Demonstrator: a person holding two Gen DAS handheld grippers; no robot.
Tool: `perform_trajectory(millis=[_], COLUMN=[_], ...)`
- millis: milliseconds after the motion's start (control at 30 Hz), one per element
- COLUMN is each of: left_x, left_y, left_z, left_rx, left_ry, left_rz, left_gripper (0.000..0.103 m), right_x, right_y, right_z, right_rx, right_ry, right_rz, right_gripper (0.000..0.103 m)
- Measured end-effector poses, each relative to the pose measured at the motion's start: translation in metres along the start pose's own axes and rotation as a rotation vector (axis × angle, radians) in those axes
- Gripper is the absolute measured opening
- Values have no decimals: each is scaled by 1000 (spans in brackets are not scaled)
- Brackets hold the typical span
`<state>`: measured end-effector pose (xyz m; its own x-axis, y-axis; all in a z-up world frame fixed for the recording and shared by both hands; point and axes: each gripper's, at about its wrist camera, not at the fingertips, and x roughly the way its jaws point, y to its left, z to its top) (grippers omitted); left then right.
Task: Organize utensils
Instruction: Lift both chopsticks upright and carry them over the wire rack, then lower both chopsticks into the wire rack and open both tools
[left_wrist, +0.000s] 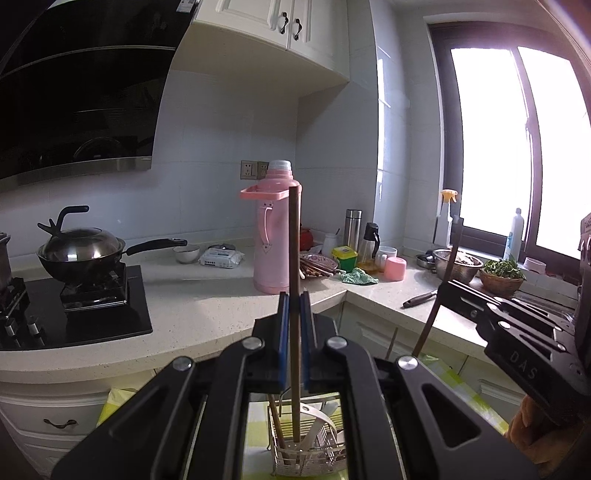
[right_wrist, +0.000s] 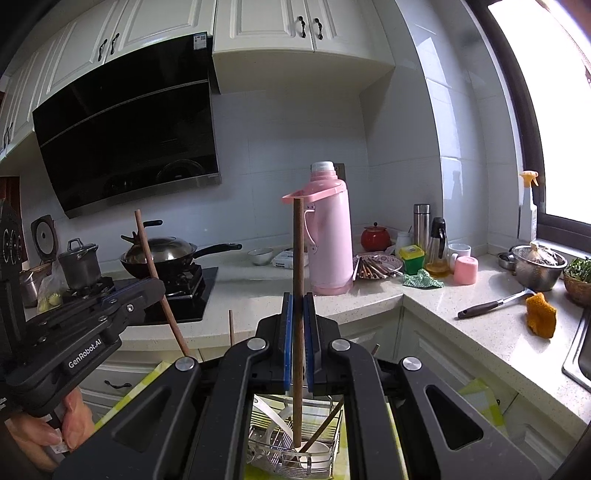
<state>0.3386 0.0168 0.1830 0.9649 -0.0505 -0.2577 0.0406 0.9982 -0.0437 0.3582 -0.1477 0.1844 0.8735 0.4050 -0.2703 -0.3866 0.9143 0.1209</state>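
We hold one brown chopstick (left_wrist: 294, 258) in our left gripper (left_wrist: 294, 314) and another chopstick (right_wrist: 298, 266) in our right gripper (right_wrist: 298, 317), fingers squeezed tight. Both tips reach down into the wire utensil basket (right_wrist: 295, 446). More chopsticks on a plate (right_wrist: 376, 266) wait at the table's back edge.

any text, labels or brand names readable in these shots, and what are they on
"DAS" on the right tongs' body, seen from the left wrist view.
"GenRobot.AI" on the left tongs' body, seen from the right wrist view.
Sticker on the hood: too small to read.
Label on the green tub: blurred.
White packet print: unreadable.
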Motion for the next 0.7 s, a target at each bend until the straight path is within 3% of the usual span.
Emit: perform_trajectory(millis=[200, 433, 700], left_x=[39, 74, 96], left_y=[6, 6, 14], left_z=[-22, -48, -76], left_rx=[-19, 11, 18], left_ry=[74, 183, 240], left_rz=[-6, 14, 8], left_gripper=[6, 6, 6], right_x=[29, 64, 84], right_y=[1, 9, -3], right_z=[-17, -46, -70], right_rx=[10, -22, 36], right_ry=[52, 199, 224], right_rz=[24, 39, 47], right_gripper=[6, 6, 6])
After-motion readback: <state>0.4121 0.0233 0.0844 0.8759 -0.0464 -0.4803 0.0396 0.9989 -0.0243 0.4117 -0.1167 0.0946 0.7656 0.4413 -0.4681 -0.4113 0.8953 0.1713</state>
